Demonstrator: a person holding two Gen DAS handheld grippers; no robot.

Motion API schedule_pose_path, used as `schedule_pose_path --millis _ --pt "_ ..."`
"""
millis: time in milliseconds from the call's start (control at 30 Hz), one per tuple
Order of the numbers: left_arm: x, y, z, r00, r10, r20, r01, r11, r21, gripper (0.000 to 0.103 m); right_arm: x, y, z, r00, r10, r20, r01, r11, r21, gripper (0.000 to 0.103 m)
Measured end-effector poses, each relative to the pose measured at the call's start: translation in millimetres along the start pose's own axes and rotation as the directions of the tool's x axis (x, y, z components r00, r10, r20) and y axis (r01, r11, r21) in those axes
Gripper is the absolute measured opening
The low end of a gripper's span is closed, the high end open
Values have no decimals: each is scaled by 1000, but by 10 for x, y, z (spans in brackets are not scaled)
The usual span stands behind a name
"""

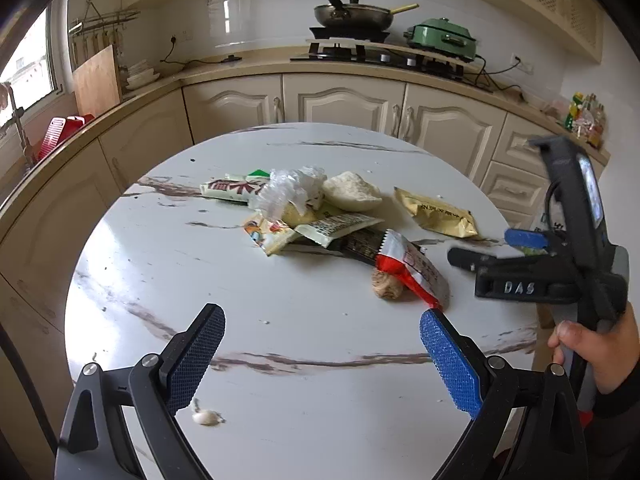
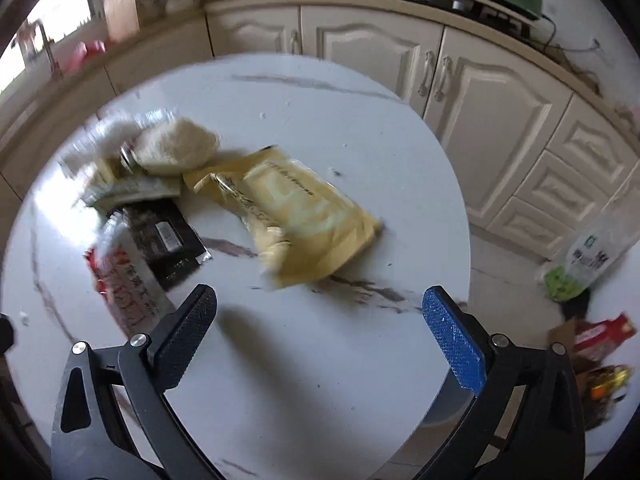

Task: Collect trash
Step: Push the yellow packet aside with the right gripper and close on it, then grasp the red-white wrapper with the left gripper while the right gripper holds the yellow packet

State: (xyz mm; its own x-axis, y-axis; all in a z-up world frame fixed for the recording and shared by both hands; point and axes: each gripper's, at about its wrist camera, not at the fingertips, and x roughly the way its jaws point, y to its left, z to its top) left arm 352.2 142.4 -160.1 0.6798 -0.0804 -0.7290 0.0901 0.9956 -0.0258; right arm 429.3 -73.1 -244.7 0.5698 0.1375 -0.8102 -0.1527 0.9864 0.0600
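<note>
A pile of trash lies on the round white marble table (image 1: 280,340): a yellow wrapper (image 1: 438,211), a red and white wrapper (image 1: 412,270), a black wrapper (image 1: 360,246), crumpled clear plastic (image 1: 292,190), a white bun-like lump (image 1: 352,191) and a brown scrap (image 1: 386,286). My left gripper (image 1: 322,330) is open and empty, near side of the pile. My right gripper (image 2: 320,312) is open and empty just short of the yellow wrapper (image 2: 304,216); it also shows in the left wrist view (image 1: 500,248) at the table's right edge.
A garlic clove (image 1: 206,417) lies near the table's front edge. Cream cabinets (image 1: 344,104) and a counter with a pan (image 1: 352,14) and a green cooker (image 1: 442,38) stand behind. On the floor to the right are a bottle (image 2: 588,256) and boxes (image 2: 600,336).
</note>
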Motion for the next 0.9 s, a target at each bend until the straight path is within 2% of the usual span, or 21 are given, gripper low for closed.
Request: schedule_pose_path --millis 100,200,267,367,433,500,567,600,633,733,900 --pt "14 -30 2 1000 -9 -6 9 1000 -3 96 8 59 97 999 21 48 -18 998 -57 103" --pt "48 -45 15 1000 -15 -19 14 1000 -22 96 170 176 215 1000 10 24 -7 991 -135 103" --pt "78 -80 28 1000 -9 -25 9 1000 -27 96 281 242 244 1000 0 -3 -1 982 -191 99" --pt "147 -166 68 1000 -6 -31 5 999 -32 96 330 261 241 999 47 -7 -47 975 -218 76" --pt "212 -241 97 999 4 -41 -5 999 -32 96 293 232 207 999 51 1 -49 975 -216 49" --pt "300 -306 131 999 17 -48 -19 999 -40 96 244 108 160 995 97 9 -94 980 -178 44" --pt "405 -353 165 998 0 -65 -4 998 -67 96 161 8 94 989 147 26 -142 978 -150 28" --pt "458 -357 189 998 -7 -69 1 997 -78 96 122 -35 43 987 154 40 -147 979 -141 17" --pt "524 -390 206 997 -1 -82 -6 996 -87 96 98 -83 -8 986 160 53 -152 979 -133 13" --pt "694 -477 256 994 -5 -110 -9 992 -124 96 36 -272 -157 963 255 90 -251 967 -54 12" --pt "886 -577 355 993 27 -114 -44 988 -151 93 8 -434 -282 929 348 124 -352 936 9 12"
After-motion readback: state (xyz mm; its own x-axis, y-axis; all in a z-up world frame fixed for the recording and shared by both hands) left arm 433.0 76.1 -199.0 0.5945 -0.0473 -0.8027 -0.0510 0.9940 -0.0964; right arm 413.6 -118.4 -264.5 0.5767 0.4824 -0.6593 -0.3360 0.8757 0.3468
